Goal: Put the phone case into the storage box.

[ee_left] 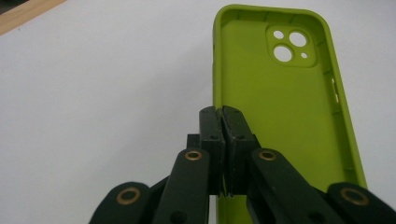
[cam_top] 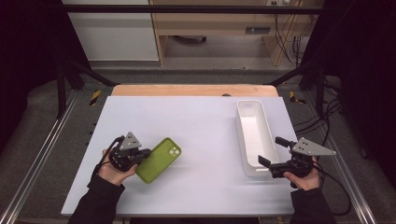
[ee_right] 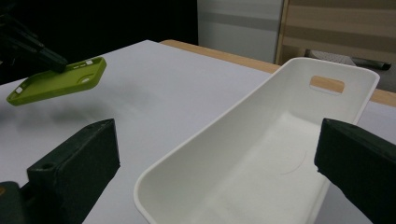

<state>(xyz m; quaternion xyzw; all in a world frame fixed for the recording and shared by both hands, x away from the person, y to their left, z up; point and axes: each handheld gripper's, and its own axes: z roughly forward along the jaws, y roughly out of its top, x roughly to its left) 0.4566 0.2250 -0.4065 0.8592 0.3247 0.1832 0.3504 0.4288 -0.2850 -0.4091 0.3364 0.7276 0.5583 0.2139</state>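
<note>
Left gripper (ee_left: 223, 122) jaws hiding green phone case (ee_left: 280, 107) edge, clamped

On the worktop (cam_top: 196, 121) the phone case (cam_top: 159, 160) is at the near left, its open side up, lifted off the surface at a tilt by the left hand-held gripper (cam_top: 142, 154), whose jaws pinch its left edge. The tray (cam_top: 254, 135) lies lengthwise at the right, well apart from the case, its far end toward the back edge. The right hand-held gripper (cam_top: 270, 151) sits at the tray's near end, one jaw on either side of it.
</note>
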